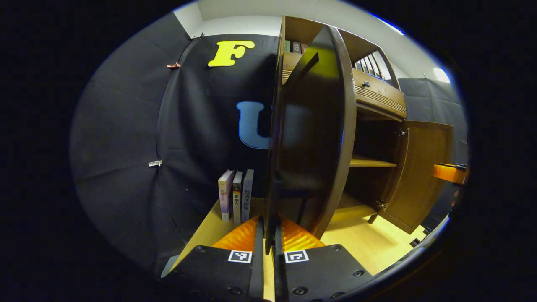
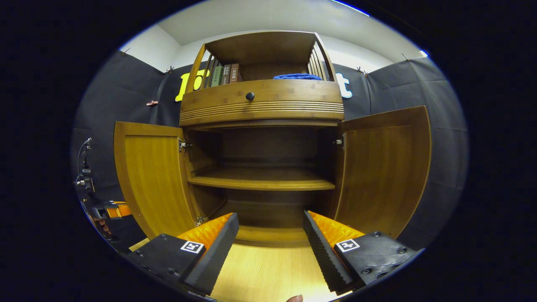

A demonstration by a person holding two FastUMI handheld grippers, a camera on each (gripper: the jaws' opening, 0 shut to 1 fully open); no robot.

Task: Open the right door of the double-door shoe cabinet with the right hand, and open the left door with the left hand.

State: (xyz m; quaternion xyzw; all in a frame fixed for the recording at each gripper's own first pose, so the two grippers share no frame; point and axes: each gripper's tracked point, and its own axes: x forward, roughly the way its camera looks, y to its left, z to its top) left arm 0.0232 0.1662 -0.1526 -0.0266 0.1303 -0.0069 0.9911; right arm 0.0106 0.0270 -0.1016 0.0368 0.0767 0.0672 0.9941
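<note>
The wooden shoe cabinet stands straight ahead in the right gripper view with both doors swung wide. Its left door and right door show their pale inner faces. My right gripper hangs open in front of the bare lower compartment, touching nothing. In the left gripper view the left door stands edge-on, and my left gripper is shut on its lower free edge. The right door is open beyond it. The left gripper also shows by the left door's outer edge.
Three books stand on the light wooden tabletop left of the cabinet. A drawer with a dark knob sits above the doors. Books and a blue cloth lie on the top shelf. An inner shelf crosses the compartment.
</note>
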